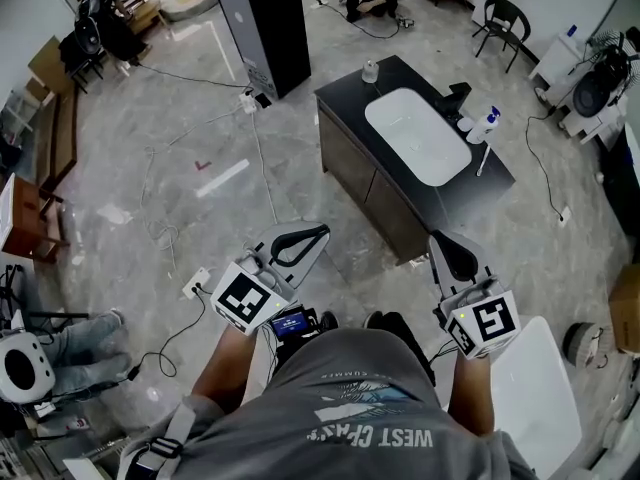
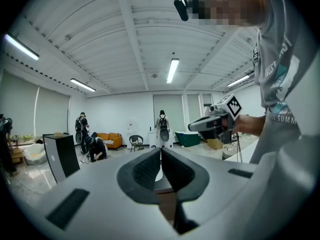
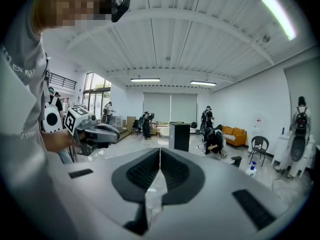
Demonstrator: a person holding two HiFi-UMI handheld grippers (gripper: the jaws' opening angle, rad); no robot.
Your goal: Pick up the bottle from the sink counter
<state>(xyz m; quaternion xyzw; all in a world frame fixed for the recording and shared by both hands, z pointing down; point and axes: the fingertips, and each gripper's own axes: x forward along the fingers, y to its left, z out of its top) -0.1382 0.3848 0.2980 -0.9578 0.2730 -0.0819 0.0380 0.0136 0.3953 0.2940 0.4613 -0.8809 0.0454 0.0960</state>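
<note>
I hold my left gripper (image 1: 305,240) low in front of me with its jaws pressed together and nothing between them. My right gripper (image 1: 450,251) is the same, jaws together and empty, and it points slightly below level. The two are side by side and well apart from each other, both over the grey floor (image 1: 180,158).

The dark counter (image 1: 345,103) stands ahead of me and a little to my right, well apart from both grippers. A white basin (image 1: 417,134) is set in its top, with a black faucet (image 1: 456,95) at the basin's far side. A white bottle (image 1: 486,125) with a blue top stands upright on the counter just beside the faucet, at the basin's right end. It also shows small in the right gripper view, off to the right of my closed jaws. A clear bottle (image 1: 370,71) stands upright near the counter's far left corner, apart from the basin. A thin white stick (image 1: 482,160) lies near the white bottle; I cannot tell what it is.

A tall black cabinet (image 1: 265,28) stands on the floor to the left of the counter.
</note>
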